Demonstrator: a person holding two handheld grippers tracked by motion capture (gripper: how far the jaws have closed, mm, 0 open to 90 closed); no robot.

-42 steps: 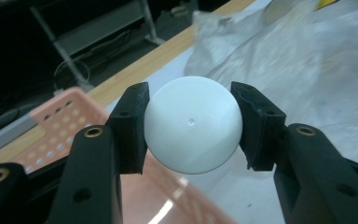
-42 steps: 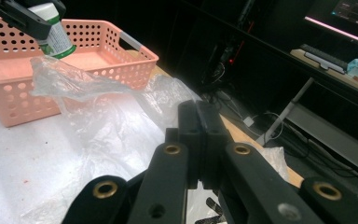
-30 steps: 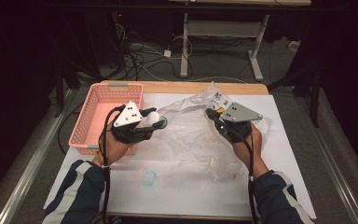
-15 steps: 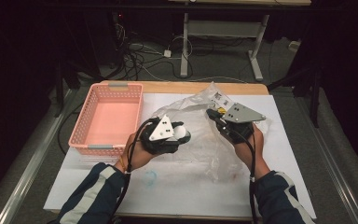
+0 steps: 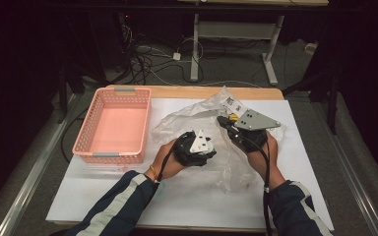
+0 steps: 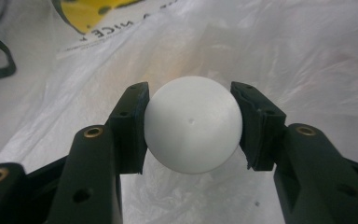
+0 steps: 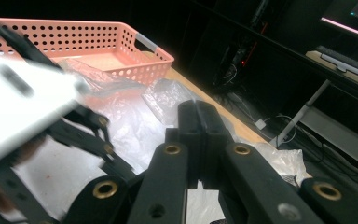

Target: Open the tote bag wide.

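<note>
**A:** Swung off the pink basket [image 5: 112, 123] and over to the crinkly plastic bag [image 5: 184, 118] in the high view, talking about the left gripper [image 5: 197, 146]. Parked just beside the right gripper [image 5: 225, 121] now.

**B:** Left gripper view: clamped on a white ball [image 6: 193, 140], with bag film all round behind it.

**A:** Right gripper view: squeezed pad against pad. Can't tell if any film is caught between.

**B:** Looks like fishing the ball out of the bag. Best to keep the squeeze across its widest part and lift slowly, clear of the film.
</note>
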